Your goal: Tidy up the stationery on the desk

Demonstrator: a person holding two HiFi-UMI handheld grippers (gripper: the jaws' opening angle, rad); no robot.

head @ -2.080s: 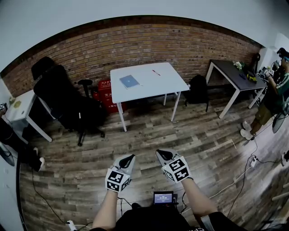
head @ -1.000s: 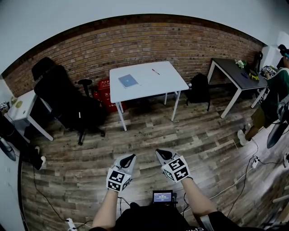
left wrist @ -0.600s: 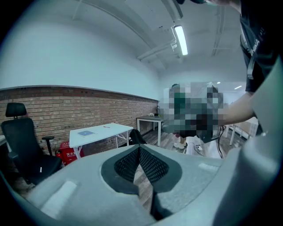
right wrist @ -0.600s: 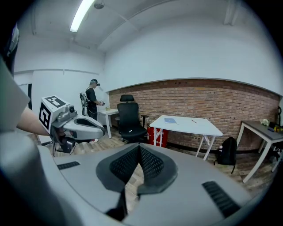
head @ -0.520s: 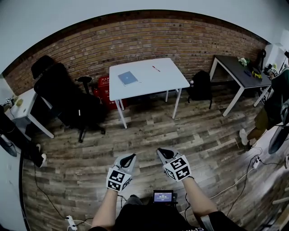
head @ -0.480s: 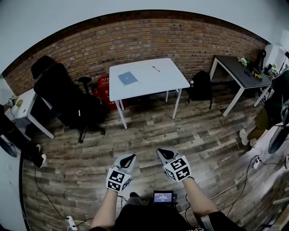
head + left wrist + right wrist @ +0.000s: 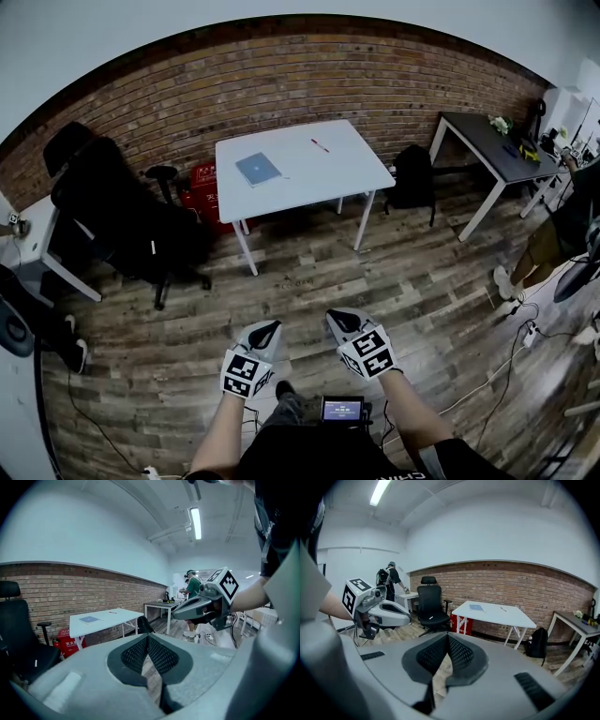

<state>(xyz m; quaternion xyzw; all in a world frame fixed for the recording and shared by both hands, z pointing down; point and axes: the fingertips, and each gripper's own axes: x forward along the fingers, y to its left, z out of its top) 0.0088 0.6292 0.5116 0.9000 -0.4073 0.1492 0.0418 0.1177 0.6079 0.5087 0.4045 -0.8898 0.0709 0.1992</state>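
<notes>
Shells of the left gripper (image 7: pixel 266 330) and right gripper (image 7: pixel 338 320) are grey, with black mesh pads (image 7: pixel 159 654). Rear of each sits a marker cube (image 7: pixel 246 372) of black-and-white squares. Behind them, a dark top (image 7: pixel 319 459).

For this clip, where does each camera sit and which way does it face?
Head view: on the person's head, looking steeply down over the floor at the white table; both forearms, left gripper and right gripper show.
Left gripper view: on the left gripper, facing along its closed jaws toward the table; right gripper at right.
Right gripper view: on the right gripper, same heading; left gripper at left.
All three share the table and its blue notebook.
</notes>
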